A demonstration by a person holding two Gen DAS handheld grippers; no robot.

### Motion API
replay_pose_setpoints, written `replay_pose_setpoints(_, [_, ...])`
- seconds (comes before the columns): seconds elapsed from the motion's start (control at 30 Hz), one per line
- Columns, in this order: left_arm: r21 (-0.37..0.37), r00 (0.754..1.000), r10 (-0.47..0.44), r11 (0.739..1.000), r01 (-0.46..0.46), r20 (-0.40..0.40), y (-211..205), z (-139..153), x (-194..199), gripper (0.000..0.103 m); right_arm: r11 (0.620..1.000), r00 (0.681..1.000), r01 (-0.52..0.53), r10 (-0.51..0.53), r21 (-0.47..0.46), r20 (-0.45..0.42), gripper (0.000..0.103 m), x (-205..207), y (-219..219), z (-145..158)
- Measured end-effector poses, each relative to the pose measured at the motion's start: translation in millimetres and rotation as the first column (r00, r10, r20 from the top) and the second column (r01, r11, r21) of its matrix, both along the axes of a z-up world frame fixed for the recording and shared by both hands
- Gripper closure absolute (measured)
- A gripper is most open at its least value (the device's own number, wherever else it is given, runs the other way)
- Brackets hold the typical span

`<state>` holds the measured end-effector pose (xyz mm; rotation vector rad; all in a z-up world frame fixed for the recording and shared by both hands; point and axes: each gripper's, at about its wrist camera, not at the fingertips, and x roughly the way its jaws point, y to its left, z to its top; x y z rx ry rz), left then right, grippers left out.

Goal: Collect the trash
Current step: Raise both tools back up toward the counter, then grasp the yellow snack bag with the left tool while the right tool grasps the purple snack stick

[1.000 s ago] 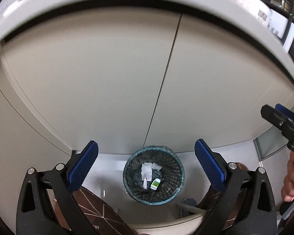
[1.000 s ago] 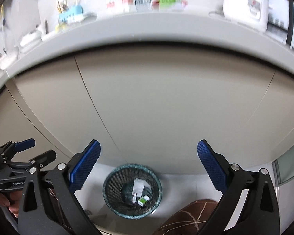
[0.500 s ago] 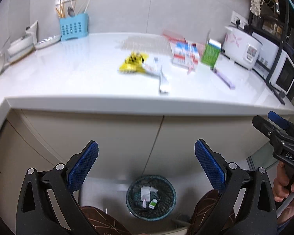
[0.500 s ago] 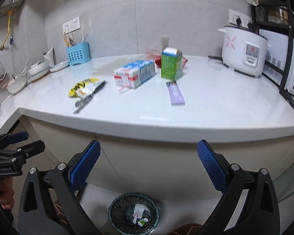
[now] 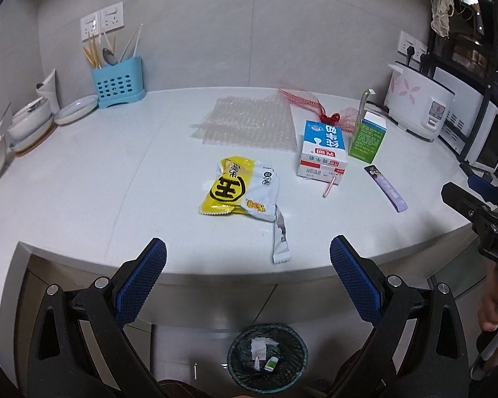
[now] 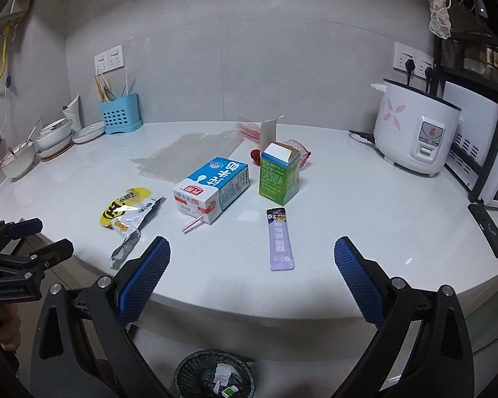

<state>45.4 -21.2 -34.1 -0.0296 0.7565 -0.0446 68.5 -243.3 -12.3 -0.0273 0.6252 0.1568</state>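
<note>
White countertop (image 5: 83, 179) holds the trash, left to right: yellow snack wrapper (image 5: 237, 189), milk carton (image 5: 322, 149) right of it, green box (image 5: 368, 139), then purple sachet (image 5: 386, 187); the mesh bin (image 5: 267, 356) sits on the floor below the counter edge. Left gripper (image 5: 247, 280) and right gripper (image 6: 252, 280) both released, holding nothing, hovering short of the counter edge, so this looks like the reach for the next pickup. Next: left goes to the wrapper, right to the sachet, each approaching low since both lie flat.

Wrappers (image 5: 240, 189), cartons (image 5: 322, 153) littering countertop (image 5: 83, 179)

A white table (image 6: 365, 205) with pale cabinet fronts (image 5: 66, 285) beneath meets a grey tiled wall (image 6: 249, 76) carrying white sockets (image 6: 113, 58), with a blue utensil holder (image 6: 121, 117), stacked bowls (image 6: 54, 139), a white rice cooker (image 6: 415, 132) and a black rack (image 6: 474, 99) around its edges.
</note>
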Motion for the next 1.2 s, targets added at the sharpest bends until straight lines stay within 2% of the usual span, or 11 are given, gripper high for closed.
replay_pose_setpoints(0.27, [0.046,0.999,0.021,0.999,-0.019,-0.045,-2.8,-10.8,56.9,0.006,1.000,0.992,0.027,-0.026,0.008,-0.120,0.008,60.6,-14.6,-26.2])
replay_pose_setpoints(0.47, [0.062,0.992,0.031,0.998,-0.024,-0.120,-3.2,-33.8,94.3,0.006,0.999,0.979,0.045,-0.043,0.008,-0.201,0.008,96.9,-18.6,-48.3])
replay_pose_setpoints(0.83, [0.056,0.983,0.037,0.998,-0.027,-0.181,-5.8,-54.5,134.7,0.006,1.000,0.957,0.027,-0.027,-0.002,-0.287,0.008,129.3,-0.2,-73.7])
replay_pose_setpoints(1.0, [0.039,0.977,0.033,0.999,-0.025,-0.213,-6.6,-61.0,143.5,0.006,1.000,0.948,0.023,-0.020,0.006,-0.319,0.015,135.4,3.9,-80.0])
replay_pose_setpoints(1.2, [0.044,0.969,0.043,0.998,-0.033,-0.245,-7.6,-66.3,147.7,0.008,1.000,0.941,0.027,-0.023,0.005,-0.337,0.030,139.4,6.1,-85.9])
